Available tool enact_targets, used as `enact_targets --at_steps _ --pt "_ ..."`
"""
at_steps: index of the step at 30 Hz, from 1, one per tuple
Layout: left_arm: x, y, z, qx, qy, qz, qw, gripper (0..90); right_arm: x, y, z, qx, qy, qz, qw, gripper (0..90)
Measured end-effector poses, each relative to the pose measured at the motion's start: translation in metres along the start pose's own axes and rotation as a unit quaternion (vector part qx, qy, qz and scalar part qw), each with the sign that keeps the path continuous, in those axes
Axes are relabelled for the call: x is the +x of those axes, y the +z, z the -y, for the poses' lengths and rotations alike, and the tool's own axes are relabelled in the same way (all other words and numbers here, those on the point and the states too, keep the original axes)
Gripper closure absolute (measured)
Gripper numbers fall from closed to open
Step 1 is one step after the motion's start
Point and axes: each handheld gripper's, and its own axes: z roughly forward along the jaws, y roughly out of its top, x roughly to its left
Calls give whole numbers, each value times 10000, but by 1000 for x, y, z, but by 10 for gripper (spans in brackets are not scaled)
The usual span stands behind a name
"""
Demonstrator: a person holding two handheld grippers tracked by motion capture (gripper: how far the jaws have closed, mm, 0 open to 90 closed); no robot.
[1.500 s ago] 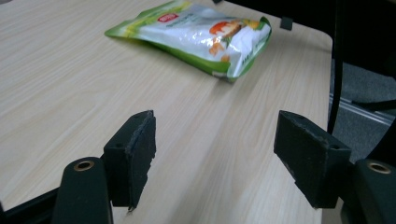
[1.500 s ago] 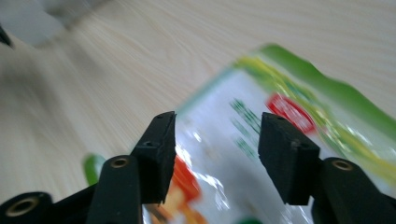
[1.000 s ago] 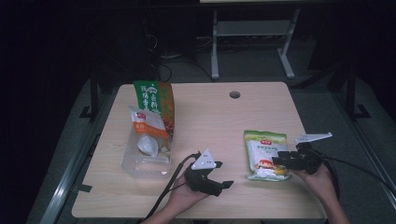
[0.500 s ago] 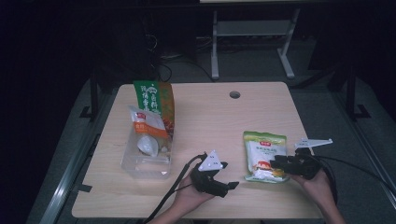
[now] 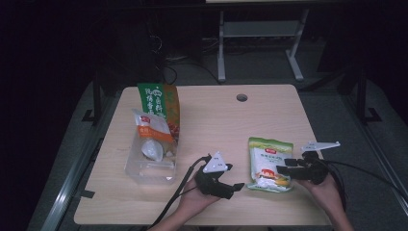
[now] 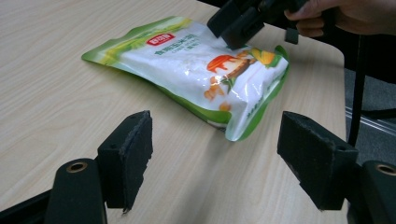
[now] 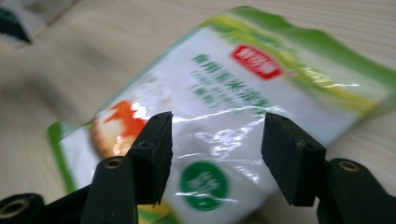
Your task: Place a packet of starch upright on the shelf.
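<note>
Desk (image 5: 211,120) carries our green-and-white pouch (image 5: 269,163) lying flat near its right front. Our right claw (image 5: 284,169), jaws just widened, hovers over it gripping nothing; our left claw (image 5: 235,188) gapes empty beside it.

Pouch (image 5: 269,163) btwn hand-held grippers; tray (image 5: 150,166) left.

Well off to the left of my left gripper I see a clear plastic container (image 5: 150,163) lying on the wooden table (image 5: 216,125), with an orange-and-white packet (image 5: 153,137) resting in it. Touching its far end is a green and orange bag (image 5: 159,103), seemingly propped upright. Far ahead, a round hole (image 5: 241,97) pierces the tabletop.
</note>
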Motion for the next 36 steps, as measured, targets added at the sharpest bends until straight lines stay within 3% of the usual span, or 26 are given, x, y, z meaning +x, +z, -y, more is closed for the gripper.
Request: enact_targets --at_steps 5,8,12,13,14,18,26,29,31,36 --pt "1 4 -2 22 -56 20 10000 266 -21 1 -6 -7 316 216 9993 394" --pt "1 6 -5 -33 -159 134 9998 267 -29 5 -8 213 273 507 9981 386" --pt "-1 8 -7 -27 -128 152 9998 267 -38 10 -5 253 507 297 9980 402" --pt "0 9 -7 -6 -120 156 9998 267 -39 11 -4 243 566 180 9979 469" --pt "0 10 -7 10 -120 149 9998 267 -39 11 -4 243 566 180 9979 469" --pt "1 15 -6 94 -170 174 9997 267 -39 13 2 128 750 -148 9970 635" --pt "10 25 -4 243 -371 229 9988 267 -31 13 -3 234 561 -258 9978 872" --pt "15 27 -3 252 -508 299 9979 267 -28 10 -5 174 553 -275 9979 880" --pt "19 29 -3 182 -716 413 9964 268 -26 8 -6 102 445 -290 9985 881" --pt "19 32 -7 169 -779 478 9957 292 -12 -4 -14 -258 117 -356 9990 881"
